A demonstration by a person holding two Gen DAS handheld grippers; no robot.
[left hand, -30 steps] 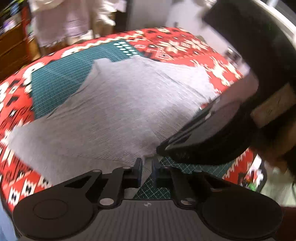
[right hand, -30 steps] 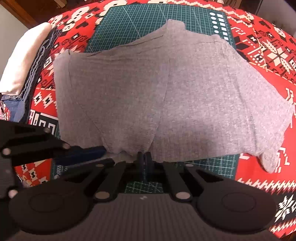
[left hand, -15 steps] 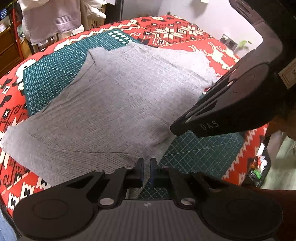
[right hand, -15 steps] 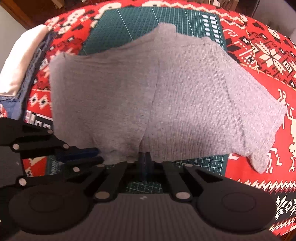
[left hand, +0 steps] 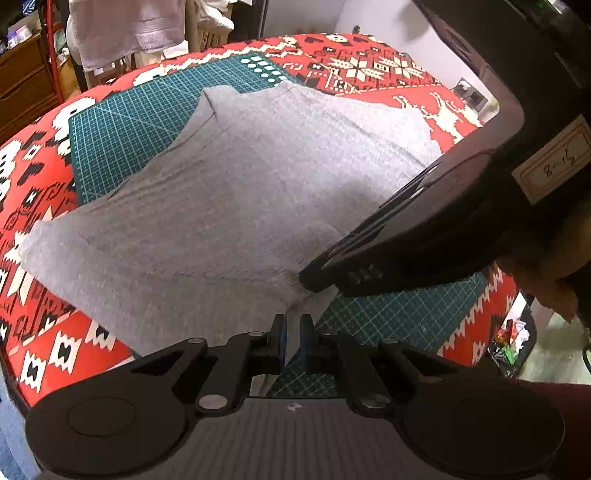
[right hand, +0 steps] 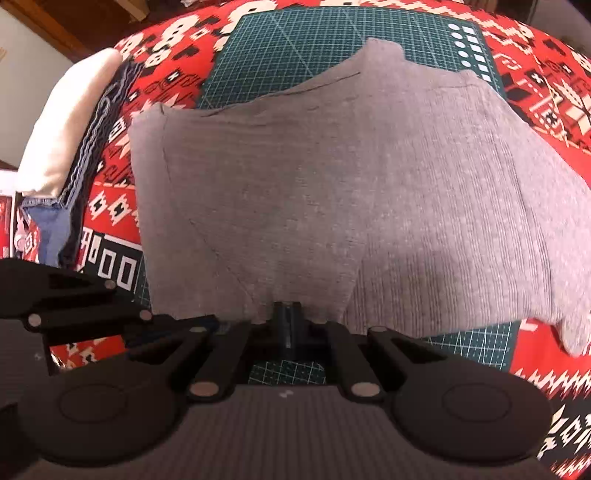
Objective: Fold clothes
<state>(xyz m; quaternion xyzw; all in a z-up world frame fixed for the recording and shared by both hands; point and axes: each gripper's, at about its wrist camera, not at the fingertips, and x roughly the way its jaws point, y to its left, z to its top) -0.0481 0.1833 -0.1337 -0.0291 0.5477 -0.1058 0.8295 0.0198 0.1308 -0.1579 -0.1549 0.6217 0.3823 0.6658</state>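
Observation:
A grey ribbed T-shirt point(left hand: 221, 206) lies spread over the green cutting mat point(left hand: 122, 129) on a table with a red patterned cloth. My left gripper point(left hand: 291, 339) is shut on the shirt's near edge, with grey fabric running down between its blue pads. My right gripper point(right hand: 291, 321) is shut on the same edge, and the fabric tents up toward it. In the left wrist view the right gripper point(left hand: 314, 280) pinches the cloth just right of my left one. In the right wrist view the left gripper point(right hand: 207, 321) sits at the hem on the left. A sleeve point(right hand: 576, 332) hangs at the right.
A stack of folded clothes point(right hand: 62, 162), cream on top and denim below, sits at the table's left edge. The red patterned tablecloth point(left hand: 369, 70) reaches to the far edge. Behind it stand wooden drawers point(left hand: 22, 81) and hanging laundry point(left hand: 122, 29). A hand point(left hand: 546, 273) holds the right gripper.
Both grippers keep their hold on the shirt's near edge. The right gripper's tip has come lower and closer to my left fingers. The shirt fills more of the right wrist view.

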